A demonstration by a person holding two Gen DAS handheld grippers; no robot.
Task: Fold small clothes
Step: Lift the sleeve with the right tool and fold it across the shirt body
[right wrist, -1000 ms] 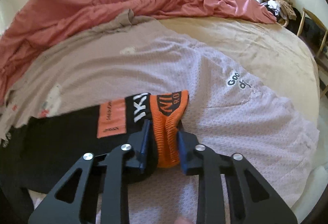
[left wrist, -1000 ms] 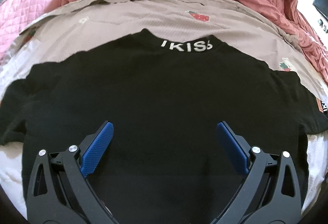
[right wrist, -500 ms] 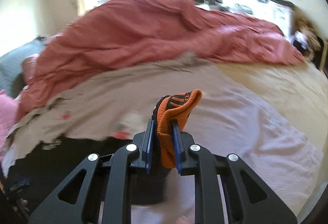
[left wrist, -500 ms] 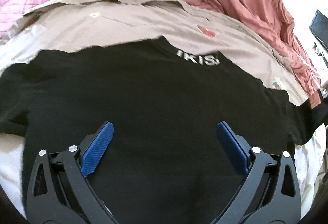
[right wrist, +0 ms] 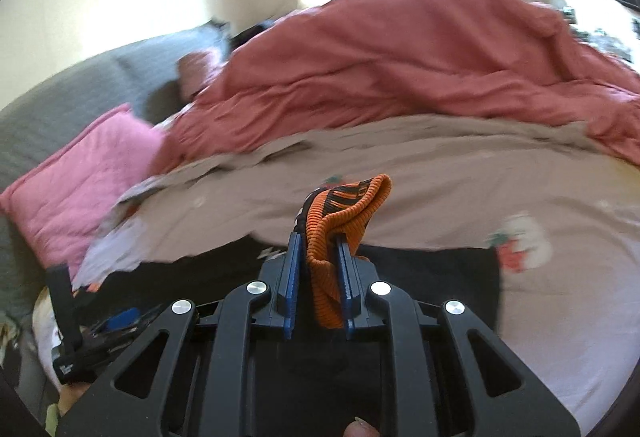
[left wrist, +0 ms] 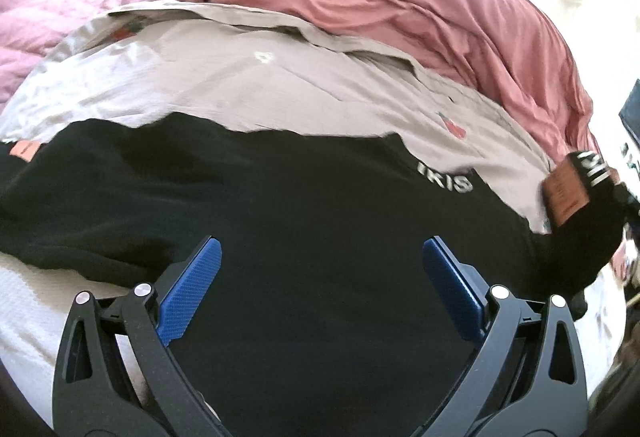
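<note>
Right tongs [right wrist: 317, 277] clench the orange cuff [right wrist: 344, 213] of the black shirt [left wrist: 304, 237] spread on the bed [right wrist: 560, 317]; left tongs [left wrist: 320, 289] hang released above it. Thin grip; a jerk could slip the cuff.

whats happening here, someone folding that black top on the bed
Yes. A person is folding a black top spread on a bed, using handheld tongs. The right tongs are shut on the orange ribbed cuff of one sleeve, holding it up off the bed above the body of the top. The left tongs are wide open over the middle of the top, gripping nothing. A crumpled red duvet lies behind it.
</note>
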